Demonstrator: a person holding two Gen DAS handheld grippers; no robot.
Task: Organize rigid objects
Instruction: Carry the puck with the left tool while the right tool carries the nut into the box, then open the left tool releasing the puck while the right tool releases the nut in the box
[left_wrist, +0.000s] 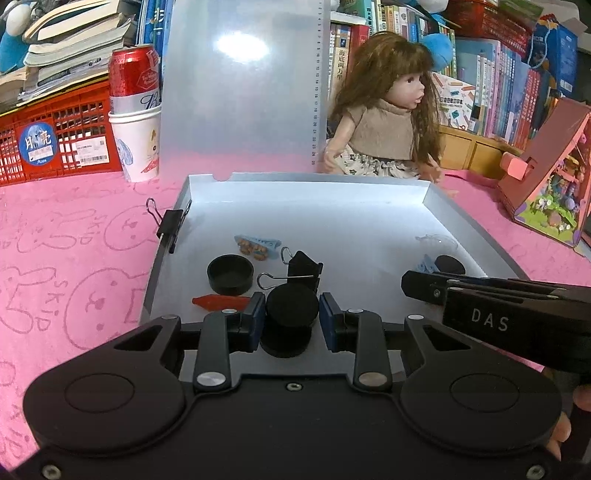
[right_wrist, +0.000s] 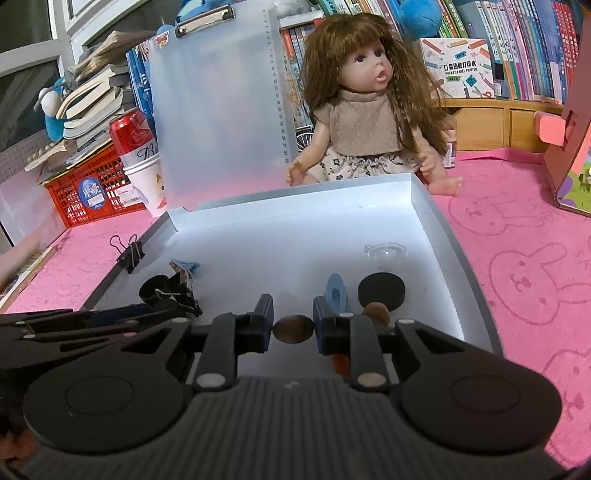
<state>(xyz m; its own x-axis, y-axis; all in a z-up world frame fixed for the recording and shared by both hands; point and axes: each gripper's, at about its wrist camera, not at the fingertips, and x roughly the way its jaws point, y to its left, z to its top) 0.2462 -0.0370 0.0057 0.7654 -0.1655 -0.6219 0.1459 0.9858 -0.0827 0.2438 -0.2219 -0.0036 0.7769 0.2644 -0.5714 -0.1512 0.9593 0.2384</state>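
both grippers work inside the white tray (left_wrist: 476, 225): left gripper (left_wrist: 291, 317) pinching a black cap (left_wrist: 291, 306), right gripper (right_wrist: 293, 328) pinching a brown disc (right_wrist: 293, 329); next, likely setting each down just inside the tray's near wall

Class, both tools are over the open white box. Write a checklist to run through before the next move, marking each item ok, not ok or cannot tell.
1. Left tool grips the black cap: ok.
2. Right tool grips the brown disc: ok.
3. Both loads over the white box: ok.
4. Box lid up, clear of tools: ok.
5. Free floor under the loads: cannot tell.
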